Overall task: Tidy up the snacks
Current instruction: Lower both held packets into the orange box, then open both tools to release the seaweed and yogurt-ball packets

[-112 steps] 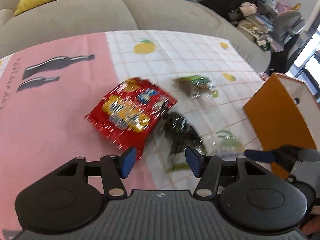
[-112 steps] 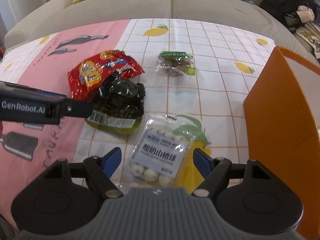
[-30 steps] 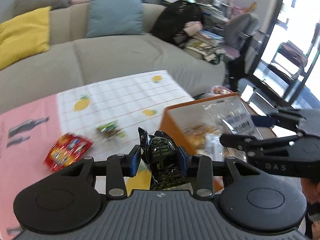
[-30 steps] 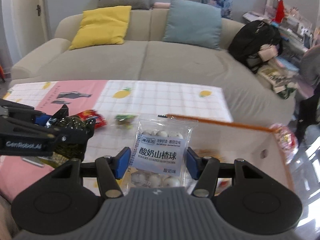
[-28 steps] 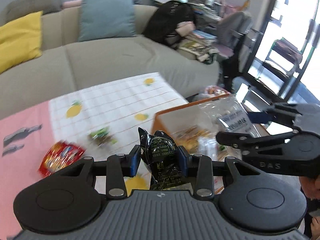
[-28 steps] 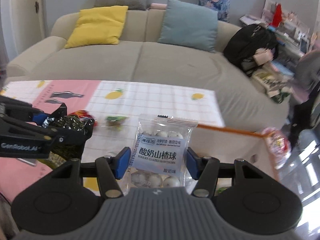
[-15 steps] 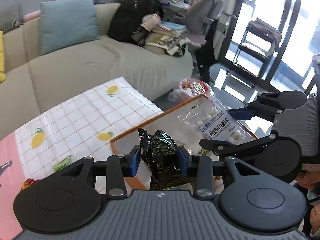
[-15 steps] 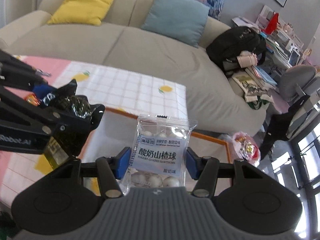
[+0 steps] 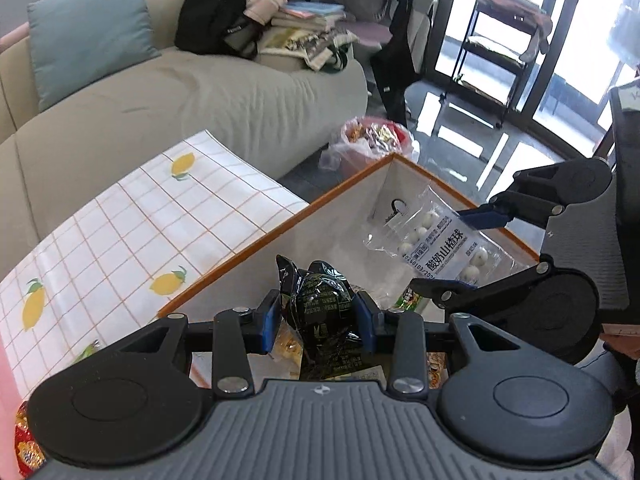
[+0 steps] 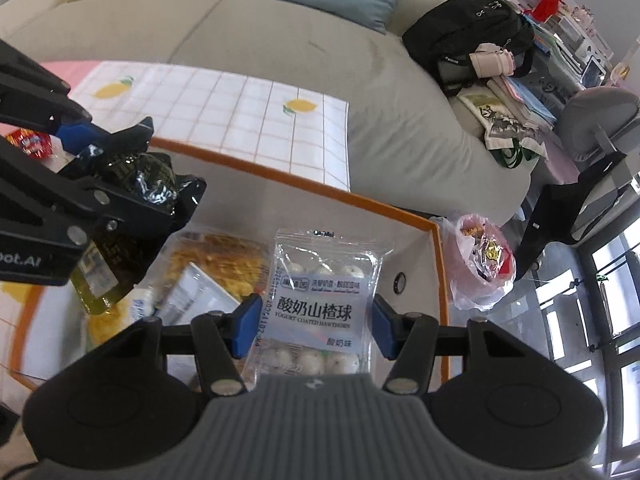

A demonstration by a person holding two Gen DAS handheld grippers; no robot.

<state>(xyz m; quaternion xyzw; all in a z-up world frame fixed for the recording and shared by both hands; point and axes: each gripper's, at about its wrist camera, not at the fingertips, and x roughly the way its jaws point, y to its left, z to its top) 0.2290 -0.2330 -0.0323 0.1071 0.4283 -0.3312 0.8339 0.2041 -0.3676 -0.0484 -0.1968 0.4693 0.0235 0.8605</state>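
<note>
**Two snack packets held over the orange box**

Nearest, your left gripper (image 9: 316,322): jaws clamped on the dark green snack packet (image 9: 322,312), blue pads pressing both its sides. The packet stands roughly upright and is crumpled at the top. In the right wrist view it (image 10: 140,184) hangs in the air above the box's left part, its yellowish lower end pointing down.

Your right gripper (image 10: 316,330): jaws clamped on the clear packet of yogurt-coated hawthorn balls (image 10: 320,304), label facing the camera, white balls showing above and below the label. In the left wrist view the same packet (image 9: 436,244) is held tilted over the far right part of the box, just beside the inner wall.

Beneath both: the orange box (image 10: 436,236), pale inside, open at the top. It already holds a packet of yellowish snacks (image 10: 224,256) and a white-labelled packet (image 10: 200,296), partly blurred.

Beside the box, on your left: the counter (image 9: 168,216) under a white checked cloth with lemon prints. A red snack packet (image 9: 24,448) lies at its near left edge.

Beyond the box: a thin plastic bag of wrappers (image 10: 480,264) on the floor.

Farthest: a beige sofa (image 9: 200,104), a blue cushion (image 9: 88,36) and a black backpack (image 10: 468,36) on it.
</note>
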